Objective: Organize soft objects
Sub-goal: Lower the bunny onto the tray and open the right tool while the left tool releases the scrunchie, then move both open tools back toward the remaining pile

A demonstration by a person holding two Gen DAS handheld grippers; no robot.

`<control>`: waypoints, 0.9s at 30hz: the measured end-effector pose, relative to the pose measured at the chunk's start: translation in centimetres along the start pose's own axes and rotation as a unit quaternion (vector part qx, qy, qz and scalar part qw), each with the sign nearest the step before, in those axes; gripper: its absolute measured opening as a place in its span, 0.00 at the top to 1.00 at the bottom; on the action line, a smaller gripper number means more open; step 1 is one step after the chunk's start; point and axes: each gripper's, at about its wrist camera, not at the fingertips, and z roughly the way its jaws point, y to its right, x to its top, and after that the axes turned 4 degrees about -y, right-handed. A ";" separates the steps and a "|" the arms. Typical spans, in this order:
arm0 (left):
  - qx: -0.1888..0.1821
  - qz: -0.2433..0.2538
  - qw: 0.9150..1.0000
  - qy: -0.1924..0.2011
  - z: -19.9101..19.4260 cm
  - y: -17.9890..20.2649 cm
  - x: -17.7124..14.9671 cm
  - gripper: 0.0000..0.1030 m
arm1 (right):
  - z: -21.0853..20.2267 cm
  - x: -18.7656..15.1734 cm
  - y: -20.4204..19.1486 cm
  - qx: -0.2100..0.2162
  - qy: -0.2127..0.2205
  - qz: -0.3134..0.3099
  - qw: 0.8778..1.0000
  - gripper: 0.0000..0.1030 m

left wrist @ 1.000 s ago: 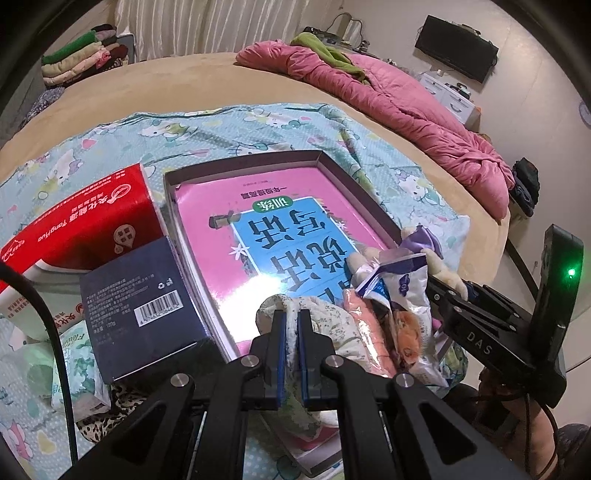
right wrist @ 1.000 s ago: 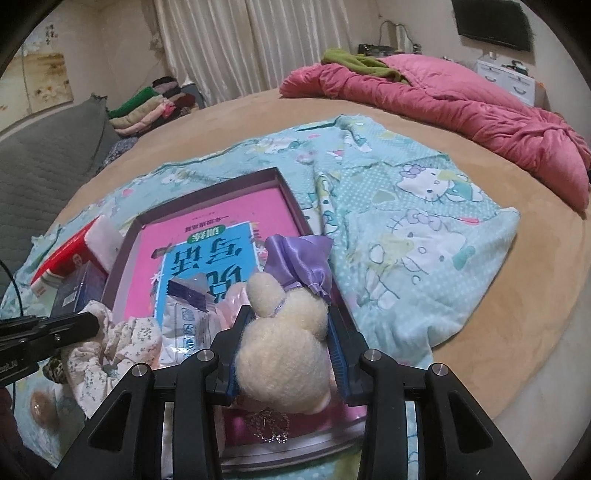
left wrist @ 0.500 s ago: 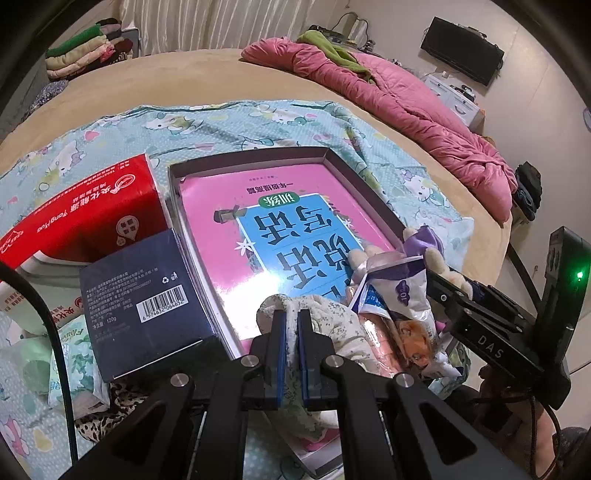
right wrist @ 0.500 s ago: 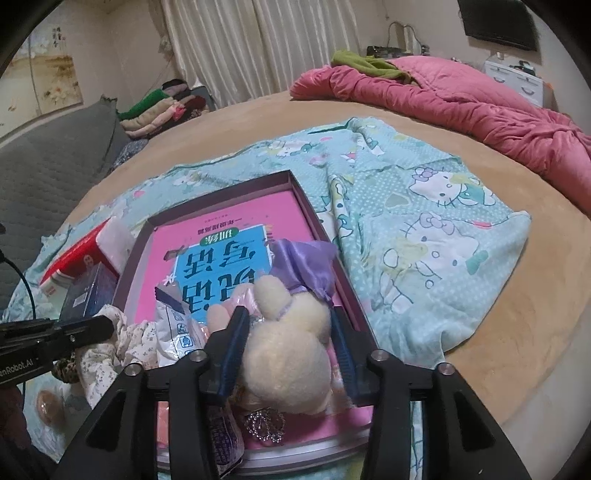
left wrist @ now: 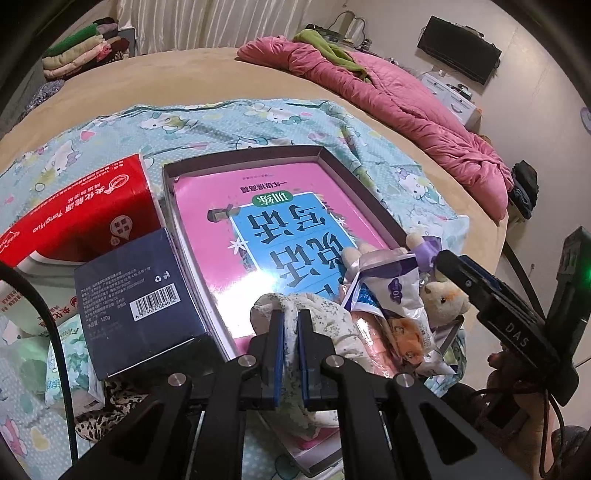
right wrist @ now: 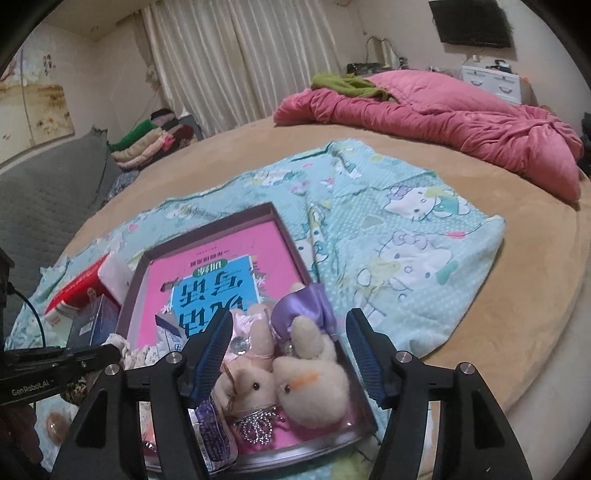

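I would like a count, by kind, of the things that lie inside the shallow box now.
Plush rabbits: 2
Floral cloth: 1, pinched in the left gripper
Plastic packets: 2
Pink book: 1
Total: 6
The right gripper is open around the rabbits.

**A lived-in bedroom**

I'm working in somebody's bedroom at home. Under me is a big round bed with a tan cover, a Hello Kitty sheet spread across it and a crumpled pink quilt at the far side. Pleated curtains hang behind, folded clothes are stacked near them, and a dark television sits on the wall above white drawers.
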 end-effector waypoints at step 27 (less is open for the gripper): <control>0.026 0.015 1.000 0.010 -1.9 1.0 -0.1 0.47 | -2.7 0.0 -1.2 -0.025 0.028 -0.012 0.999 0.25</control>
